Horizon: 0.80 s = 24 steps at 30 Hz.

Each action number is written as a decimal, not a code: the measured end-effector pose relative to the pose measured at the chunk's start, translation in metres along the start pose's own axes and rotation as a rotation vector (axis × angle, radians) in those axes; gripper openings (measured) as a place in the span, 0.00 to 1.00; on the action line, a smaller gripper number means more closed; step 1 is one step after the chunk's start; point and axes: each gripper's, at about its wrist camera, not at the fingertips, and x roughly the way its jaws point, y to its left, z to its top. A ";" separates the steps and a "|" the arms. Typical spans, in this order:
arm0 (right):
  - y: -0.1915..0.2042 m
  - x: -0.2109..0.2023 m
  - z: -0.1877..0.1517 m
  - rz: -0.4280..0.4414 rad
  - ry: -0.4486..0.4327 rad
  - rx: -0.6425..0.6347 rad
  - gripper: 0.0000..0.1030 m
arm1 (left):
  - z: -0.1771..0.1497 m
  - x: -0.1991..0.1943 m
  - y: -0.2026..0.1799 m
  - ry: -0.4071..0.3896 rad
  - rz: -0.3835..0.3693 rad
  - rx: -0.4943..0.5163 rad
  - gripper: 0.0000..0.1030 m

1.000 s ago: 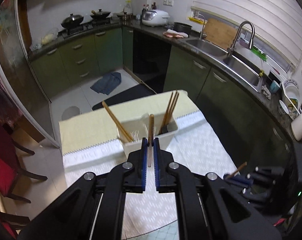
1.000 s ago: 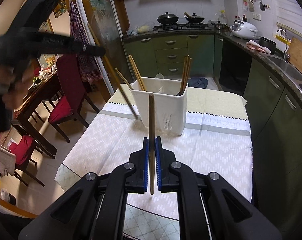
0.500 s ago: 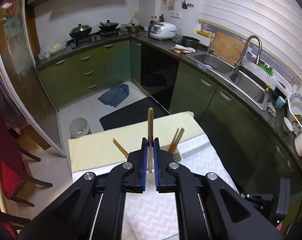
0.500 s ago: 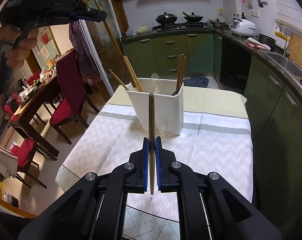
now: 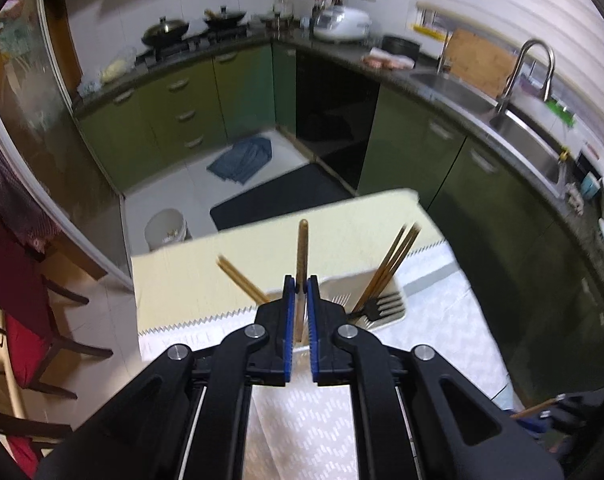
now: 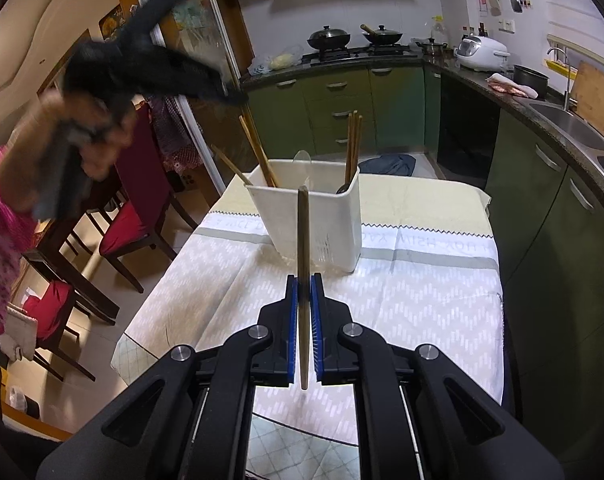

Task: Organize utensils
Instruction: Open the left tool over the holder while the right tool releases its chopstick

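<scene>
slim wooden chopstick (image 6: 303, 240) in right tongs (image 6: 303, 300)

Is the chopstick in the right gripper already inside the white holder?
No, the right gripper holds the chopstick above the table, short of the white holder.

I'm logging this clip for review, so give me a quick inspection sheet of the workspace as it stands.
Surface: table under a white patterned cloth.
Job's things: white utensil caddy upright, holding chopsticks and a dark fork.
Clutter: nothing seen on the cloth.
Grippers: left gripper shut on a wooden stick above the caddy; right gripper shut on another wooden stick.
Cables: nothing seen.
Surroundings: green cabinets, sink, red chairs.
</scene>
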 end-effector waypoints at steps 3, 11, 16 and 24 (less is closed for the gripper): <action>0.002 -0.005 0.007 0.002 -0.017 -0.003 0.07 | -0.009 0.020 0.004 0.028 -0.007 -0.013 0.06; 0.011 -0.023 0.047 -0.020 -0.089 -0.016 0.07 | -0.022 0.012 0.009 -0.014 -0.029 -0.028 0.35; 0.015 -0.041 0.090 -0.030 -0.184 -0.002 0.07 | -0.039 -0.018 0.016 -0.071 -0.072 -0.039 0.41; 0.016 -0.034 0.158 -0.061 -0.327 0.043 0.07 | -0.086 -0.062 0.029 -0.175 -0.112 -0.044 0.49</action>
